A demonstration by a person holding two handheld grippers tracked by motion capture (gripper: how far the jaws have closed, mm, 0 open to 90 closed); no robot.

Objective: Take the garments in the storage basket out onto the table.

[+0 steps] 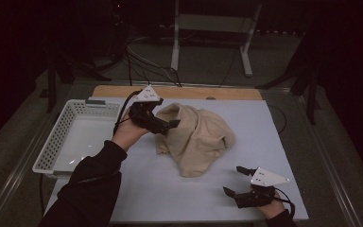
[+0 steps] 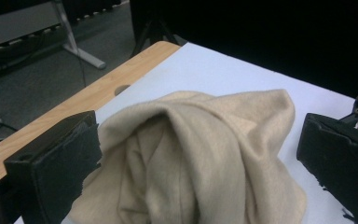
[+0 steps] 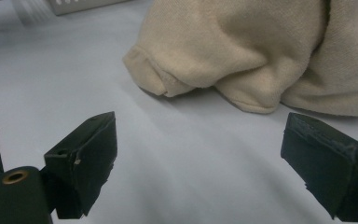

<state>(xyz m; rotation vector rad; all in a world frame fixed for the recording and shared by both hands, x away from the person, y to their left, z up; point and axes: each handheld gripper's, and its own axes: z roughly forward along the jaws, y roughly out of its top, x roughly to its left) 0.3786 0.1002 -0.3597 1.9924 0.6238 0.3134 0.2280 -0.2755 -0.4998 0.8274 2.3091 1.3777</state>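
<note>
At the far left of the surface (image 1: 142, 198) sits a white basket (image 1: 56, 142), holding nothing that can be made out. Just right of it the left tongs (image 1: 172, 124) hover at the upper left edge of the beige cloth (image 1: 198, 137), jaws spread wide. In the left gripper view the cloth (image 2: 191, 158) bulges up between the 2 jaws, its crest ahead of them; the left jaw looks to be touching the fabric, the right jaw stands apart from it. Nothing is pinched yet.

The cloth lies crumpled in a heap near the middle of the surface, its long axis running from the far left corner by the left tongs down toward the near right, where a folded hem (image 3: 158, 79) points at the right tongs (image 1: 236, 182).

Those right tongs rest low at the near right corner, jaws also spread, with bare surface between them and the hem. The left tongs are clearly nearer, so closing on the raised fold looks like the move in hand.
</note>
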